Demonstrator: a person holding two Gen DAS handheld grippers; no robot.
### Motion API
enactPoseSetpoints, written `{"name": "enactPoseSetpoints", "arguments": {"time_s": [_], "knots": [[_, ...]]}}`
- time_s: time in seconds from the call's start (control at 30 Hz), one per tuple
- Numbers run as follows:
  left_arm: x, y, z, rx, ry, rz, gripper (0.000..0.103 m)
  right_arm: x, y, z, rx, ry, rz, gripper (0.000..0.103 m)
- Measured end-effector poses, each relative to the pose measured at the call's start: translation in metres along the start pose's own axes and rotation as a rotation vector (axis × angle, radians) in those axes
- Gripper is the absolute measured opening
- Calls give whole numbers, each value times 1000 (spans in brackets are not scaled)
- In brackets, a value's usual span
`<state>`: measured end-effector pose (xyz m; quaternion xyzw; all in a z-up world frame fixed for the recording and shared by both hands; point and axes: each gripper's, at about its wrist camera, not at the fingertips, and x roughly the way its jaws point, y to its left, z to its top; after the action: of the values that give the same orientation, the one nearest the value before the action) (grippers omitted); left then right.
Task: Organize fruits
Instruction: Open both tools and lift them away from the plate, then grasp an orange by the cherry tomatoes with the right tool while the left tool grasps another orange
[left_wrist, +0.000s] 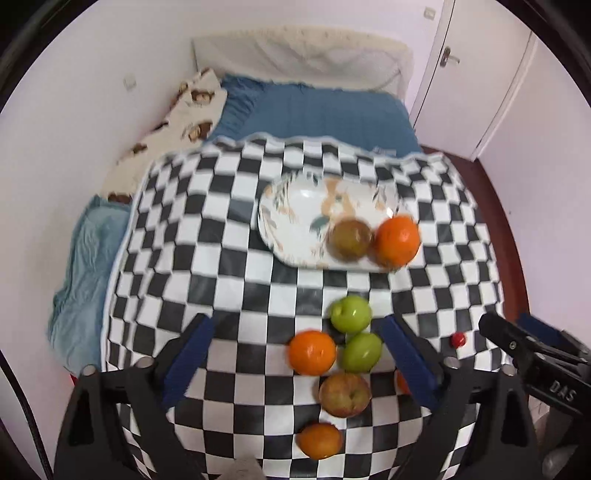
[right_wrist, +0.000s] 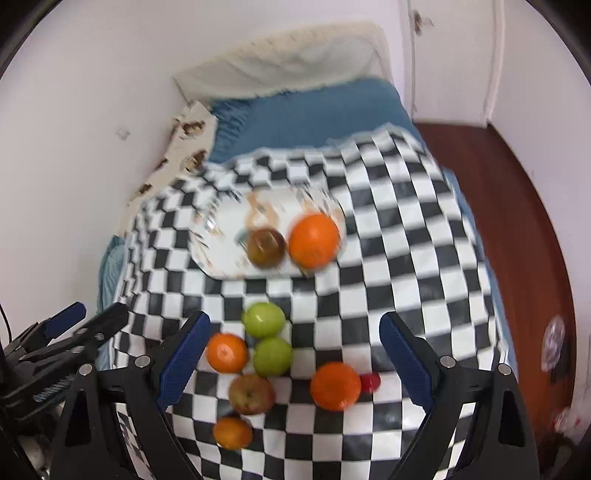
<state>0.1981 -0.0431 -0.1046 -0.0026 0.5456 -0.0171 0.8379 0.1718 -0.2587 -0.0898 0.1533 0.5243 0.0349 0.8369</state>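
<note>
Both grippers hang wide open over the bed with nothing between their fingers. My left gripper (left_wrist: 295, 354) shows ribbed blue pads on black plastic arms, spread to either side of the loose fruit; my right gripper (right_wrist: 295, 354) is spread just as wide, and its black arm (left_wrist: 532, 354) shows at the edge of the left wrist view.

Fruit lies on a glossy checkered cloth (left_wrist: 229, 266), black and white squares, draped over a blue quilted blanket (left_wrist: 314, 114). On the cloth sits an oval ceramic plate (left_wrist: 291, 218) with a leafy painted pattern. At its near rim rest a dull brownish-green apple (left_wrist: 351, 239) and a round orange (left_wrist: 398, 238), touching each other.

Nearer to me, off the plate, the rest cluster together: two smooth green apples (left_wrist: 350, 314) (left_wrist: 361, 351), one just behind the other, an orange (left_wrist: 312, 352) beside them, a mottled red-yellow apple (left_wrist: 344, 394) just in front, and another orange (left_wrist: 320, 440) closest. From the right wrist view I see one more orange (right_wrist: 335, 386) set apart, with a small red fruit (right_wrist: 370, 382) touching it.
</note>
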Motion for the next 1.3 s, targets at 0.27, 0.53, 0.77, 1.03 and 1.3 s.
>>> {"name": "enactPoseSetpoints", "arguments": {"time_s": [0.27,0.53,0.77,1.03,1.3], "knots": [[78,-4,-24,33,181,42,98,105,-52,-49,119,280,29,95],[149,-11,-31,55,342,58,98,145,-54,-77,15,353,-36,77],[179,-18,-41,18,426,-90,59,154,-44,-80,-89,376,-88,77],[139,-13,-56,85,367,-32,59,132,-60,-72,-8,375,-10,77],[130,19,-91,28,406,-30,59,95,-79,-88,102,338,60,77]]}}
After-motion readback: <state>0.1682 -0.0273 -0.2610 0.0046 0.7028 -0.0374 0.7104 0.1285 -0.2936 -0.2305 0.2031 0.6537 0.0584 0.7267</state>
